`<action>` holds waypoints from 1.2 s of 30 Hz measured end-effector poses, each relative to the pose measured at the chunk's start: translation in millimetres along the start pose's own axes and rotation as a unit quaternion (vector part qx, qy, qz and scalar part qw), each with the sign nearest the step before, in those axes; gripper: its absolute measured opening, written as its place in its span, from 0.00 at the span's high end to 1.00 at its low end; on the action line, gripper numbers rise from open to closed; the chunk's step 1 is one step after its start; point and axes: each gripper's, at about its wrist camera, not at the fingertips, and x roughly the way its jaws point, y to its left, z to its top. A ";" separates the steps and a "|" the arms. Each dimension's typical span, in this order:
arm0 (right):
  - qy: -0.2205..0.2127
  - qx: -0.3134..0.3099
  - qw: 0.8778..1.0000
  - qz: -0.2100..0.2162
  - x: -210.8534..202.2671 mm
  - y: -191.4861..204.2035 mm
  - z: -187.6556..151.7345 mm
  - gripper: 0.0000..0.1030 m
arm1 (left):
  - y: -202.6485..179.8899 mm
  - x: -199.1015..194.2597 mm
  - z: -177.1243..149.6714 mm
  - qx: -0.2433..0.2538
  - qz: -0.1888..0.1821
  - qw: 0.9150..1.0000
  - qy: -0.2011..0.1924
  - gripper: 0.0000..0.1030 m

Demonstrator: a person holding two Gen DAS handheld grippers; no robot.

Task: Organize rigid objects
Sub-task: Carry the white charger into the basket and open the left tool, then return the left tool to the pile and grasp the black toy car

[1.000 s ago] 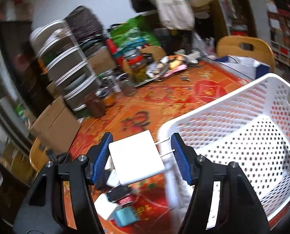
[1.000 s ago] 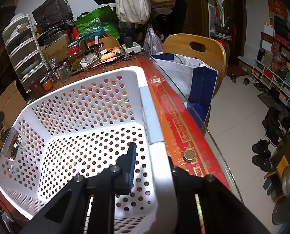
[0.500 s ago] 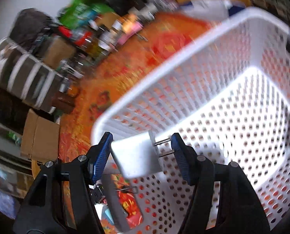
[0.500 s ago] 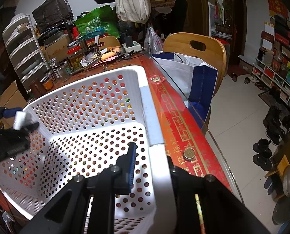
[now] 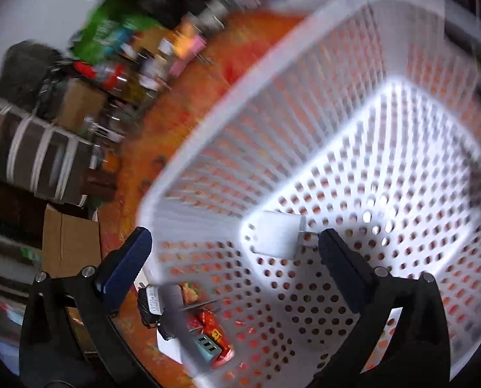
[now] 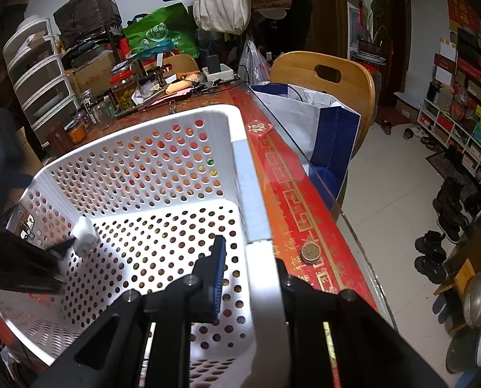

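Note:
A white perforated basket (image 5: pixel 305 48) (image 6: pixel 243 174) stands on the red patterned table. My left gripper (image 5: pixel 234 239) hangs over its near corner, one finger outside the wall and one inside. Its jaws are opening wide. A white plug charger (image 5: pixel 279 239) lies loose between them, low in the basket's corner, with neither pad pressing on it. In the right wrist view the charger (image 6: pixel 85 236) shows by the basket's left wall, beside the dark left gripper (image 6: pixel 24 258). My right gripper (image 6: pixel 251 255) is shut on the basket's right wall.
Small chargers and a teal USB hub (image 5: pixel 204 346) lie on the table outside the basket's corner. A coin (image 6: pixel 309 252) sits near the glass table edge. Jars (image 6: pixel 124 90), plastic drawers (image 6: pixel 36 77) and bags crowd the far end. A wooden chair (image 6: pixel 324 77) holds a paper bag (image 6: pixel 318 129).
My left gripper swung over the basket and dipped into its corner. Its jaws spread and let go of the white charger, now down in the basket. The right gripper kept still.

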 end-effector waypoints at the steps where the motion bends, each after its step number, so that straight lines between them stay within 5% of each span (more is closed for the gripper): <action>1: 0.000 -0.001 1.000 -0.001 0.1 0.1 0.1 0.85 | 17.6 -14.9 -8.6 -0.029 -0.004 0.999 -0.021 0.01; 4: 0.001 -0.001 1.000 -0.003 0.1 0.4 0.2 0.85 | 93.7 -56.0 -54.0 -0.139 -0.031 0.986 -0.081 0.00; 7: 0.001 -0.004 1.000 -0.007 -0.3 1.6 0.4 0.85 | 172.4 -82.7 -122.1 -0.251 -0.010 0.961 -0.119 0.00; 11: -0.001 -0.006 1.000 -0.007 -1.5 2.0 -0.5 0.85 | 237.6 -65.6 -218.0 -0.384 0.002 0.916 -0.121 0.00; 13: -0.003 -0.005 1.000 -0.007 -2.1 2.5 -0.8 0.85 | 243.1 -45.2 -251.4 -0.410 -0.021 0.905 -0.110 0.00; 17: -0.005 -0.004 1.000 -0.005 -1.9 2.6 -1.0 0.85 | 223.7 -2.9 -266.0 -0.401 -0.026 0.912 -0.087 0.00; 22: -0.004 0.000 1.000 -0.005 -2.2 1.5 -1.7 0.85 | 169.3 36.5 -246.2 -0.377 -0.061 0.921 -0.073 0.00; 27: -0.002 -0.002 1.000 -0.011 -2.4 1.8 -2.2 0.85 | 136.0 74.4 -216.0 -0.345 -0.020 0.937 -0.049 0.00; 36: -0.002 -0.003 1.000 -0.011 -2.6 1.1 -2.2 0.85 | 137.4 108.6 -209.6 -0.371 -0.030 0.928 -0.028 0.00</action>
